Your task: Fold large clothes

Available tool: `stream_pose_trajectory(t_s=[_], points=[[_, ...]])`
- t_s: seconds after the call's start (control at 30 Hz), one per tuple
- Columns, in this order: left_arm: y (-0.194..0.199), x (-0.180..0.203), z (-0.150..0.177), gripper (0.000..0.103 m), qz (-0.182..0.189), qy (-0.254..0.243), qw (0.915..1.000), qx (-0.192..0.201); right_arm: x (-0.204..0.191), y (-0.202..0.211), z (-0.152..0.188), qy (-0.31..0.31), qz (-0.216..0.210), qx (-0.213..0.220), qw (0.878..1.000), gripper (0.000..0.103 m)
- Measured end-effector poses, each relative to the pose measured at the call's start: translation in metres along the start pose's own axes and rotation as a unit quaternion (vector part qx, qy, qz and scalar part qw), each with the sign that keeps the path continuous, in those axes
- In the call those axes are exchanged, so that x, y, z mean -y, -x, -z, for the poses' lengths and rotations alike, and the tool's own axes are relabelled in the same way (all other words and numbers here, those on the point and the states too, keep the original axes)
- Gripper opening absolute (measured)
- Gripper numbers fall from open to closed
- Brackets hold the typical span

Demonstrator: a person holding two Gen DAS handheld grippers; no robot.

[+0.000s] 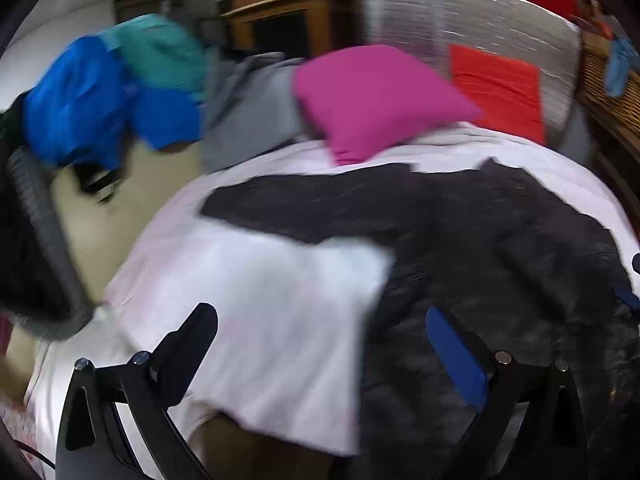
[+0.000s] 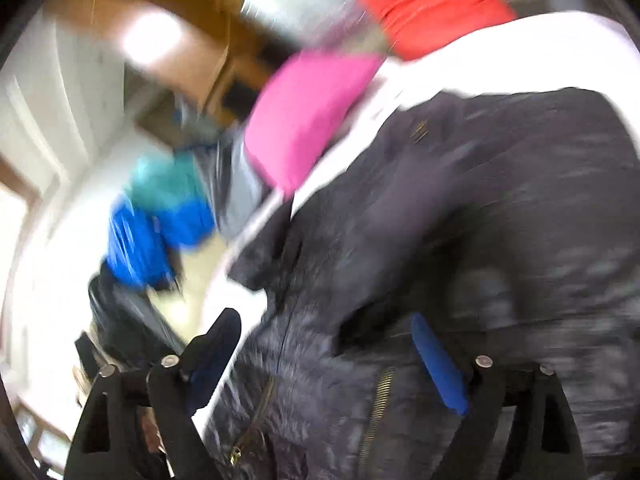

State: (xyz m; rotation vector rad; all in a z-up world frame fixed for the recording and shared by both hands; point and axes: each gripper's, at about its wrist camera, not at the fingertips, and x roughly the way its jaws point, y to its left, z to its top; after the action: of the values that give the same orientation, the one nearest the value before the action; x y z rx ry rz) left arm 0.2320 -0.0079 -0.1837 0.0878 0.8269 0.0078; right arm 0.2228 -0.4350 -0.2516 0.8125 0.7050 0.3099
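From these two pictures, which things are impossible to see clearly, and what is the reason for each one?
- Dark jacket: in the left wrist view its near edge is cut off by the frame and the left gripper; motion blur hides fabric detail.
- Jacket zippers: in the right wrist view the lower ends pass behind the right gripper.
- Blue and teal clothes: too blurred in both views to tell the garment type.

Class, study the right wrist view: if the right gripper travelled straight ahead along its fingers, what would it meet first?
Most likely the dark jacket. The right gripper is open, and the quilted fabric with its zipper fills the space between and beyond the fingers. Motion blur makes depth uncertain, so I cannot tell whether it already touches.
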Motion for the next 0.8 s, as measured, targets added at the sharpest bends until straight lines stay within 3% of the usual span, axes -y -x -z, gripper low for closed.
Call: stream_pose_trajectory(t_s=[0.07, 0.13, 0.17, 0.23, 0.3, 0.37, 0.47, 0.57, 0.6, 0.63, 0.67, 0.7, 0.73, 0.8], points=[[-0.009, 0.037, -0.018, 0.103, 0.023, -0.022, 0.9995, -0.008, 0.036, 0.018, -0.015, -0.077, 0.015, 0.047, 0.996, 0.091], [-0.016, 0.075, -0.031, 0.103, 0.044, -0.048, 0.9978, -0.013, 0.072, 0.036, -0.026, -0.174, 0.057, 0.105, 0.977, 0.092], [-0.02, 0.097, -0.036, 0.103, 0.055, -0.066, 0.9962, -0.016, 0.093, 0.049, -0.029, -0.223, 0.064, 0.146, 0.962, 0.092], [-0.026, 0.14, -0.041, 0.103, 0.07, -0.101, 0.9921, -0.024, 0.118, 0.061, -0.031, -0.279, 0.068, 0.186, 0.94, 0.091], [-0.036, 0.185, -0.04, 0.103, 0.091, -0.138, 0.9856, -0.035, 0.135, 0.065, -0.042, -0.291, 0.107, 0.19, 0.932, 0.09], [-0.047, 0.22, -0.036, 0.103, 0.091, -0.169, 0.9803, -0.048, 0.142, 0.055, -0.053, -0.286, 0.155, 0.164, 0.931, 0.089], [-0.077, 0.274, -0.024, 0.103, 0.076, -0.214, 0.9708, -0.078, 0.151, 0.034, -0.067, -0.287, 0.148, 0.126, 0.938, 0.086], [-0.094, 0.299, -0.016, 0.103, 0.054, -0.239, 0.9666, -0.075, 0.148, 0.02, -0.074, -0.256, 0.193, 0.106, 0.941, 0.084], [-0.1, 0.301, -0.014, 0.1, 0.038, -0.241, 0.9674, -0.066, 0.147, 0.02, -0.076, -0.247, 0.201, 0.1, 0.943, 0.081], [-0.104, 0.298, -0.014, 0.083, 0.025, -0.235, 0.9695, -0.064, 0.144, 0.017, -0.078, -0.238, 0.21, 0.095, 0.944, 0.073], [-0.107, 0.292, -0.013, 0.078, 0.023, -0.227, 0.9711, -0.069, 0.144, 0.014, -0.078, -0.229, 0.216, 0.091, 0.945, 0.065], [-0.114, 0.28, -0.016, 0.065, 0.038, -0.207, 0.9735, -0.089, 0.142, 0.009, -0.078, -0.224, 0.216, 0.085, 0.947, 0.053], [-0.117, 0.27, -0.018, 0.057, 0.043, -0.19, 0.9757, -0.1, 0.141, 0.007, -0.078, -0.222, 0.212, 0.078, 0.948, 0.05], [-0.115, 0.244, -0.021, 0.056, 0.039, -0.158, 0.9814, -0.102, 0.146, 0.006, -0.074, -0.223, 0.211, 0.076, 0.949, 0.047]])
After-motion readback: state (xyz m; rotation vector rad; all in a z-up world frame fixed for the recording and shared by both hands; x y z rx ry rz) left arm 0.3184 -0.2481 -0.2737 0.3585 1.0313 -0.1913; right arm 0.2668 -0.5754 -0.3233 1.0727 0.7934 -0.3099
